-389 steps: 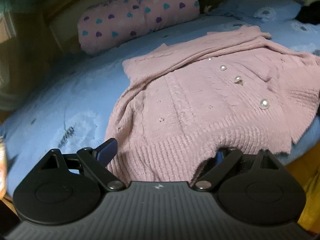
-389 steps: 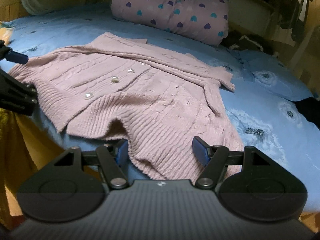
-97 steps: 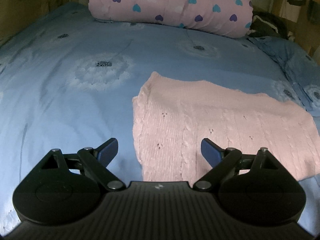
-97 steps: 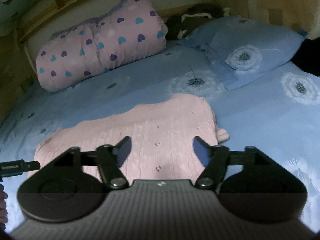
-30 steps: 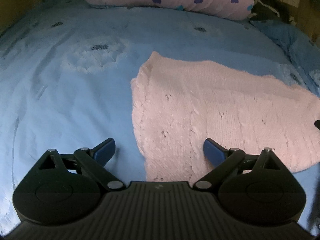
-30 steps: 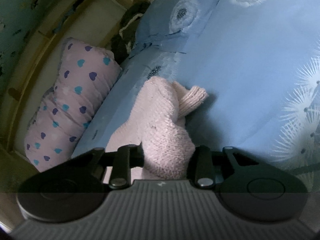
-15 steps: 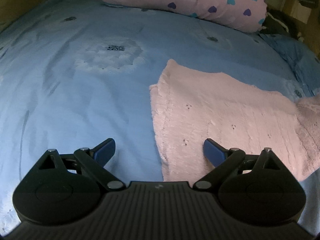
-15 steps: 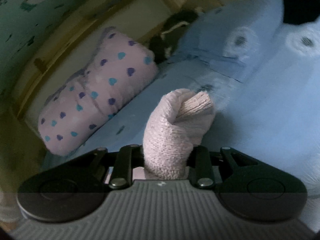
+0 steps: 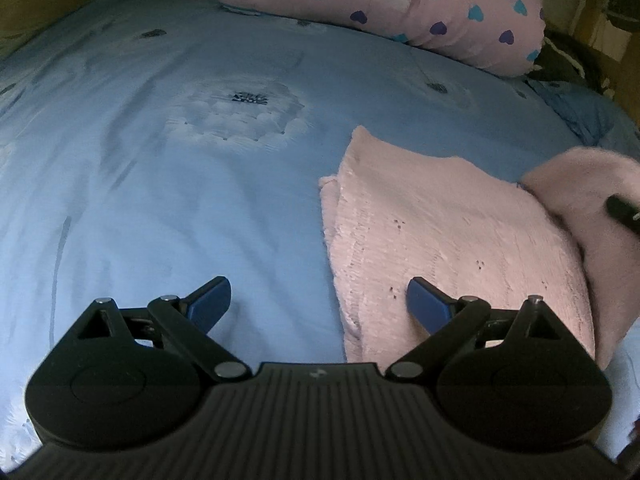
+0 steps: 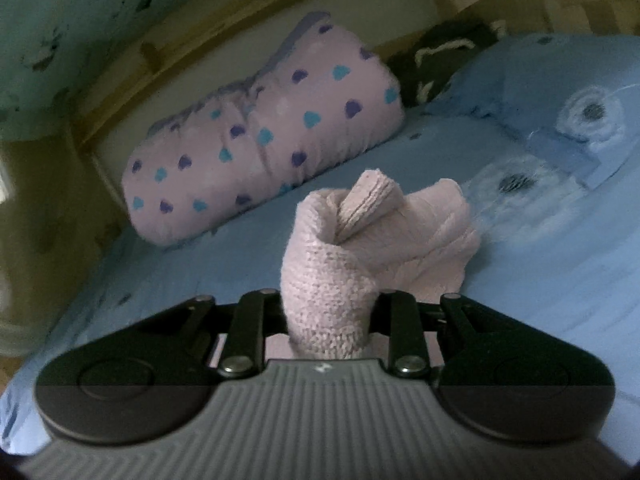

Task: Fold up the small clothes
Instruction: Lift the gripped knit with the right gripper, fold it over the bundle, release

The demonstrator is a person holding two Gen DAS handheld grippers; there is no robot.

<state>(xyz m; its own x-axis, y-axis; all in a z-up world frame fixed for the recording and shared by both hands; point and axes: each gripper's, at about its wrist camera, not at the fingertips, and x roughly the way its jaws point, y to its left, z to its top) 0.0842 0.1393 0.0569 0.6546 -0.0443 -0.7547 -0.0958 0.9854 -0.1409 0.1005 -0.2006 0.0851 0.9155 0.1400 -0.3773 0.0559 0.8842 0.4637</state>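
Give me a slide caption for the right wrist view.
Right gripper shut on pink sweater's bunched end above the blue bedsheet.

Open blue bedsheet [image 9: 168,184] left of sweater [image 9: 440,240]; heart-print pillow [image 9: 400,4] blocks beyond.

The left gripper [image 9: 318,300] hovers with its blue-padded fingers [image 9: 210,298] spread wide, nothing between them. The right gripper [image 10: 328,320] has its black fingers clamped tight on a bunched pink knitted cardigan [image 10: 332,276].
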